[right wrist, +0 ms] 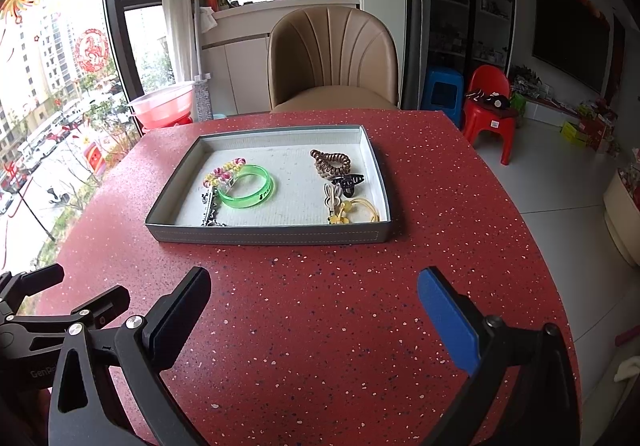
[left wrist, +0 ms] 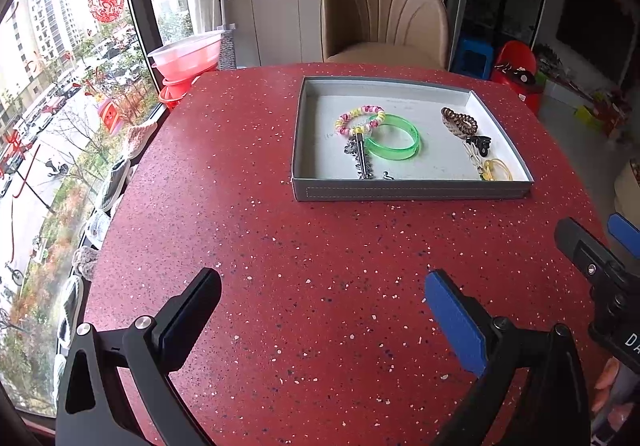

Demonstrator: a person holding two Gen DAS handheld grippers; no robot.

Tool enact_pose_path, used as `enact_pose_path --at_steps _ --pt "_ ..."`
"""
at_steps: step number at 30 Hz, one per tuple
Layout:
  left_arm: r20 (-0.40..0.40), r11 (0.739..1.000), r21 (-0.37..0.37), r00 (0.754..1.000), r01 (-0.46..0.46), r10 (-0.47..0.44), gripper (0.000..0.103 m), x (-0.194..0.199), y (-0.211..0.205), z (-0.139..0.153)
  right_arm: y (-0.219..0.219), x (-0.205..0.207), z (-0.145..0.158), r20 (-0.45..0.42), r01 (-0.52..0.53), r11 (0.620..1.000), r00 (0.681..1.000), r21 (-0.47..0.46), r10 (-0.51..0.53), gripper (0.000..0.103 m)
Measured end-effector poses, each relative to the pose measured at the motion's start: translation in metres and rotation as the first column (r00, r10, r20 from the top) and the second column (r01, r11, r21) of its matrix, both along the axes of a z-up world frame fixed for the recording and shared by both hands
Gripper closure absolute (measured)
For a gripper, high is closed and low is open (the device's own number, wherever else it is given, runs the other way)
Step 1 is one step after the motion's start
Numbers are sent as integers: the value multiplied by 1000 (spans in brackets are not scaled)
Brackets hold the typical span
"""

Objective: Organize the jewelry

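A tan chair (right wrist: 333,61) stood at the red speckled worktop's (right wrist: 320,326) twelve o'clock; red stool (right wrist: 490,101) at two o'clock, pink basin (right wrist: 162,105) at ten.

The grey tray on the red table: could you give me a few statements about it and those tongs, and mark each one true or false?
1. The green bangle lies inside the grey tray. True.
2. The brown spiral hair tie sits on the bare red table. False: it lies in the tray.
3. The left tongs are open and hold nothing. True.
4. The right tongs grip the black hair claw. False: they are open and empty; the claw lies in the tray.
5. The beaded bracelet is all blue. False: pink, yellow and white.
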State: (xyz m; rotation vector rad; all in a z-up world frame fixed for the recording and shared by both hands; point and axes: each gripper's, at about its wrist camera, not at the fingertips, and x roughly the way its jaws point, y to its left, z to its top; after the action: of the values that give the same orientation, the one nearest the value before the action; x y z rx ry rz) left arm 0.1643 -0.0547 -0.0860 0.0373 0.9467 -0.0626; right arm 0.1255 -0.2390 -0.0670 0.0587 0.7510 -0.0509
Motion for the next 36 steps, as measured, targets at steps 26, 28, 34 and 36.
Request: enact_pose_path --at_steps 26,28,34,36 --pt "-13 1000 3 1000 5 -5 0 1 0 -4 0 -3 -3 -7 5 1000 1000 2 -5 0" --pt "-13 1000 4 1000 5 -5 0 0 0 -4 0 -3 -4 -7 7 1000 1000 3 -7 0" --pt "-15 1000 3 1000 4 -4 0 0 0 -4 0 -5 -5 -7 8 1000 1000 3 -8 0" --pt "-14 1000 5 1000 6 -6 0 0 -1 -4 0 -4 -4 -8 7 1000 1000 3 -7 0"
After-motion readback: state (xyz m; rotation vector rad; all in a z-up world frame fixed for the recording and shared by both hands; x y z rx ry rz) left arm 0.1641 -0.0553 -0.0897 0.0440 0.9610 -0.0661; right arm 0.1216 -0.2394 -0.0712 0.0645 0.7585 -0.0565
